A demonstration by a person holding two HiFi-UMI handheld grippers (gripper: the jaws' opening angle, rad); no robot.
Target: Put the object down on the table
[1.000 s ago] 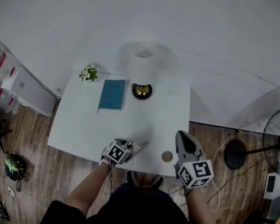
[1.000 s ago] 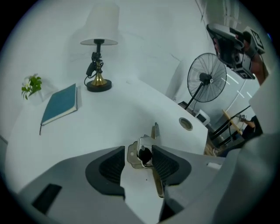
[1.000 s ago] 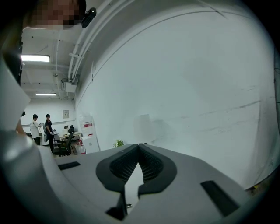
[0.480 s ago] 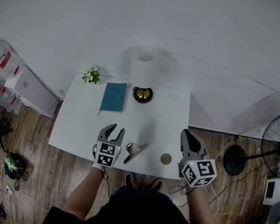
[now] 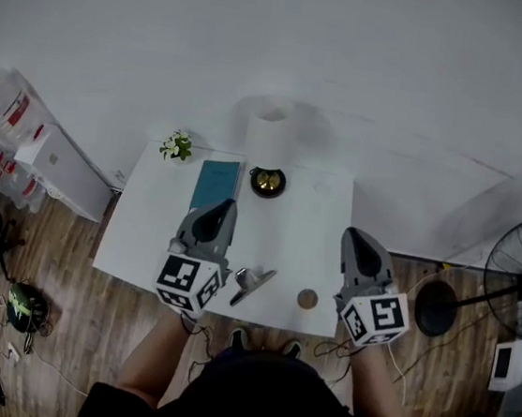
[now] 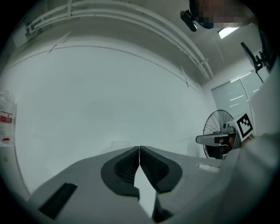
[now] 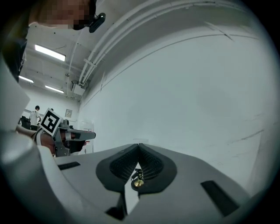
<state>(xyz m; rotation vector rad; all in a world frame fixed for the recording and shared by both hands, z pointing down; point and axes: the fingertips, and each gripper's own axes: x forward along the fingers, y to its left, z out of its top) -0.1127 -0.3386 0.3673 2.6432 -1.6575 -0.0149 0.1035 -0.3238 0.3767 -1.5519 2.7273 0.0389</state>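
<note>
A small silver metal object (image 5: 250,283) lies on the white table (image 5: 144,236) near its front edge, with neither gripper touching it. My left gripper (image 5: 222,209) is raised above the table, left of the object. It points level at the bare wall, and its jaws have just been closing; they now meet at the tips (image 6: 139,149) with nothing between them. My right gripper (image 5: 356,237) hovers over the table's right side, also shut and empty (image 7: 138,146). Each gripper shows in the other's view: the right gripper (image 6: 218,140) and the left gripper (image 7: 72,135).
On the table stand a teal book (image 5: 215,180), a brass bell on a dark base (image 5: 266,181), a white paper roll (image 5: 271,129), a small plant (image 5: 176,145) and a round tan disc (image 5: 306,299). A floor fan (image 5: 521,282) stands right; boxes (image 5: 54,163) lie left.
The left gripper left the silver object on the table, moved aside open, then rose, tipped level and shut. The right gripper rose a little.
</note>
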